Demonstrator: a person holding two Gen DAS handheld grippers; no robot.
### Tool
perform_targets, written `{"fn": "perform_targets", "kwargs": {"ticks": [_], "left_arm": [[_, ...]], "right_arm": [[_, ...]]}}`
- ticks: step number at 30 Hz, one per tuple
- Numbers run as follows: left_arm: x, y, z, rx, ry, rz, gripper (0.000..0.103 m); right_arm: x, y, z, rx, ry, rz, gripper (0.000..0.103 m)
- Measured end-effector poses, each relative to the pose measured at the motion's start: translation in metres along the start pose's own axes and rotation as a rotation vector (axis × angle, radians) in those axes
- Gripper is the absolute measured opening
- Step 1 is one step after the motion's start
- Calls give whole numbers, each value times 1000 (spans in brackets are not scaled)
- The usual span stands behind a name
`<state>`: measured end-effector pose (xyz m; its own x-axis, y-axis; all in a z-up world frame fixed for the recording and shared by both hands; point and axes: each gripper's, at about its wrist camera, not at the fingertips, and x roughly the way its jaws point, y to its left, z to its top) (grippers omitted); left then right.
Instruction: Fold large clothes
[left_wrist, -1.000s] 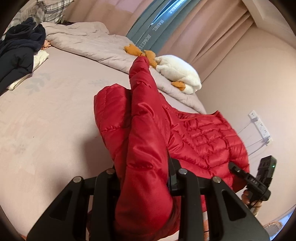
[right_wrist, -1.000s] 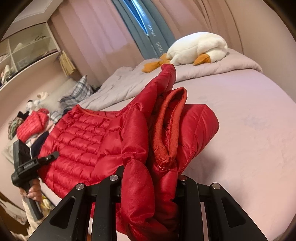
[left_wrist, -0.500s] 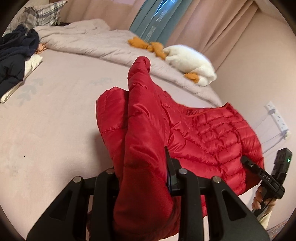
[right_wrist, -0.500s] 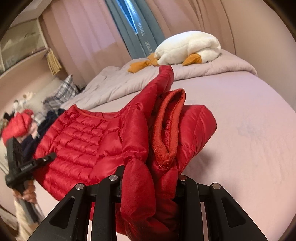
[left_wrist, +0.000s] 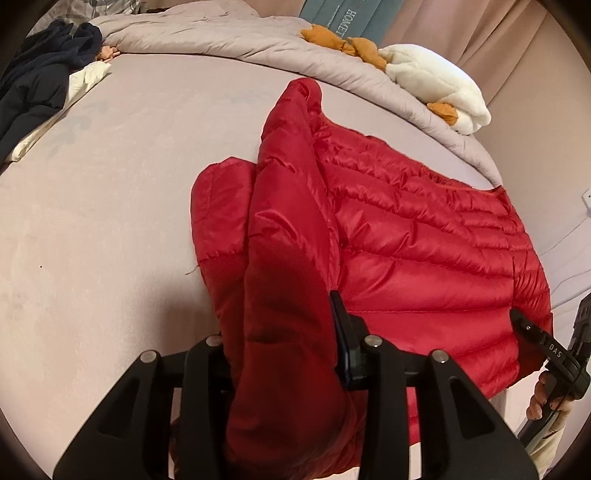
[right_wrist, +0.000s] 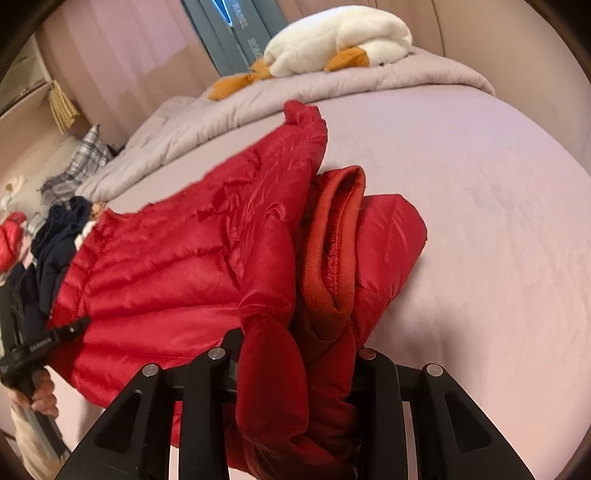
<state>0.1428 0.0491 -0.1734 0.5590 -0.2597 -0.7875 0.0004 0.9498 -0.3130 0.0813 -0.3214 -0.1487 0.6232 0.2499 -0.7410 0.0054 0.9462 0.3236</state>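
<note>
Closest in, the left tool (left_wrist: 291, 354) is clamped tight on a thick bunch of the red puffer jacket (left_wrist: 424, 236), the fabric bulging up between its two black fingers (left_wrist: 341, 339). The right tool (right_wrist: 295, 373) is doing the same on its side, closed on a gathered wad of the jacket where the orange-red ribbed collar lining (right_wrist: 332, 251) curls open just ahead of it. From the left wrist view the right tool shows at the jacket's far edge, with the person's hand (left_wrist: 543, 397) wrapped on its handle; from the right wrist view the left tool appears likewise at the opposite edge.

The jacket lies spread across the bed (left_wrist: 110, 221), quilted back up, stretched between the two tools, with one sleeve (left_wrist: 295, 122) lying over the body and pointing toward the head of the bed.

Beyond it, a rumpled grey duvet (left_wrist: 207, 40) runs across the bed's far side. A white plush goose (right_wrist: 340, 40) with orange feet and bill rests on top of the duvet. Off toward the left edge sits a heap of dark navy clothing (left_wrist: 33, 77) over something cream. A plaid pillow (right_wrist: 81, 162) lies further back, and pink curtains (right_wrist: 122, 55) hang behind.
</note>
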Motion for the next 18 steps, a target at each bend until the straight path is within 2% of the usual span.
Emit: {"fn": "perform_targets", "kwargs": {"ticks": [5,14,18], "left_arm": [[-7,-3,-1,9,-10,13,34],[-41,-10,-3,2,-72,-36,31],[-44,-11,-5,25,-77,-28,31]], "right_arm": [[-6,-1,1,23,0,-2,32],[-32,6,6,-12,-59,5,32],[-32,11,8,-22,-58,14,32]]}}
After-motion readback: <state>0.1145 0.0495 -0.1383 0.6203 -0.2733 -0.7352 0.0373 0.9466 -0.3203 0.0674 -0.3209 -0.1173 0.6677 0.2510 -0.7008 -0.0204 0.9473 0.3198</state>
